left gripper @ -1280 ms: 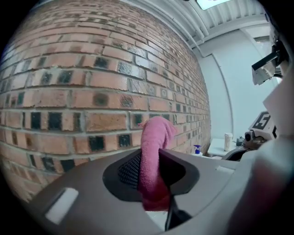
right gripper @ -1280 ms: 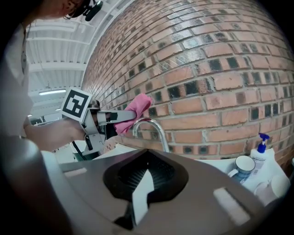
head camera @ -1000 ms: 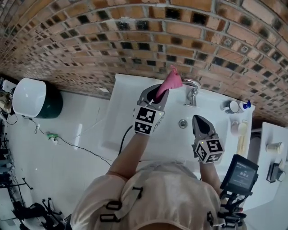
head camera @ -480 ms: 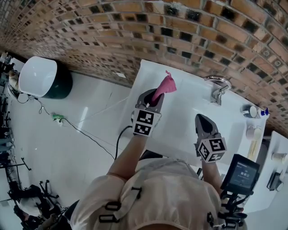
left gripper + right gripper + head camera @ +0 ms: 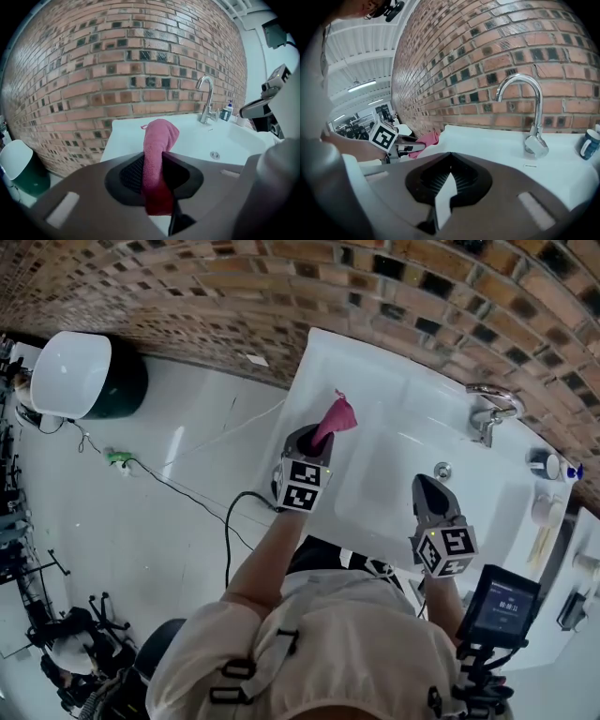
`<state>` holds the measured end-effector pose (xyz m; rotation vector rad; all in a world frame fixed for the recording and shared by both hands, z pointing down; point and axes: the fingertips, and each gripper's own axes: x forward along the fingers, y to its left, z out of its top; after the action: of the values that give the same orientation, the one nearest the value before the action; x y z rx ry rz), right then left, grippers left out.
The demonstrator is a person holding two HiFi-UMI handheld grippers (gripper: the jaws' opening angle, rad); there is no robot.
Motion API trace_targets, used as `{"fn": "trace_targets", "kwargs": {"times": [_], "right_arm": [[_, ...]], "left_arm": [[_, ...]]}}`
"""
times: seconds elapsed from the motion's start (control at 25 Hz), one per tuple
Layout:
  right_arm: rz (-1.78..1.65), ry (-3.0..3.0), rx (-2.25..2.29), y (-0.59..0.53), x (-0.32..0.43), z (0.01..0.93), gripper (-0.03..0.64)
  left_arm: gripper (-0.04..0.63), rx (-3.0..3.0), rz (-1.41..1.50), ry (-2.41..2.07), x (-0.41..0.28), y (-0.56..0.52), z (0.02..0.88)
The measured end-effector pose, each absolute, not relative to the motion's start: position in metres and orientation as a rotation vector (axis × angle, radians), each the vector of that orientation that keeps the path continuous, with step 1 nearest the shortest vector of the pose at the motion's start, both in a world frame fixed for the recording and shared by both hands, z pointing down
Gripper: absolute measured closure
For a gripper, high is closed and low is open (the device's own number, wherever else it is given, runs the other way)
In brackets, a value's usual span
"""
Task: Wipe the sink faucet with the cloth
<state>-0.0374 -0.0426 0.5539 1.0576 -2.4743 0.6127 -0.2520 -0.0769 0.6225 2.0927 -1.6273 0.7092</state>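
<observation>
Head view: set above the person, aimed steeply down; the sink (image 5: 394, 409), both tools and the floor (image 5: 141, 521) are taken in from well off.
Left tool view: carried on the left tool (image 5: 317, 437), aimed along its jaws at the faucet (image 5: 206, 98).
Right tool view: carried on the right tool (image 5: 428, 486), held nearer the faucet.
Shared: sink, faucet and brick wall (image 5: 281, 277) are seen in all three.
</observation>
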Motion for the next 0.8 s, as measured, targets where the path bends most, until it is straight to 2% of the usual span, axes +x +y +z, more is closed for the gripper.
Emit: {"fn": "trace_targets", "kwargs": {"times": [0.24,0.36,0.44,0.8], "right_arm": [[0.634,-2.436,1.058,-0.046,-0.041,0.569,0.624],[0.63,-2.434,1.066,-0.054,-0.043,0.569,0.624],[0.621,-2.439,1.075,-0.06,-0.045,0.566,0.624],[0.569,-2.48,1.098,-0.07,-0.052,0.541,0.624]], "left_arm": [[0.492,2.029,0.727,-1.534,-0.252,-0.073,0.676],[0.42,2.028,0.747,-1.49,-0.249,-0.072,0.686],[0.408,2.018,0.761,-1.482,-0.25,-0.074,0.686],[0.396,2.135,0.645,-1.602,-0.25,-0.105,0.604]]}}
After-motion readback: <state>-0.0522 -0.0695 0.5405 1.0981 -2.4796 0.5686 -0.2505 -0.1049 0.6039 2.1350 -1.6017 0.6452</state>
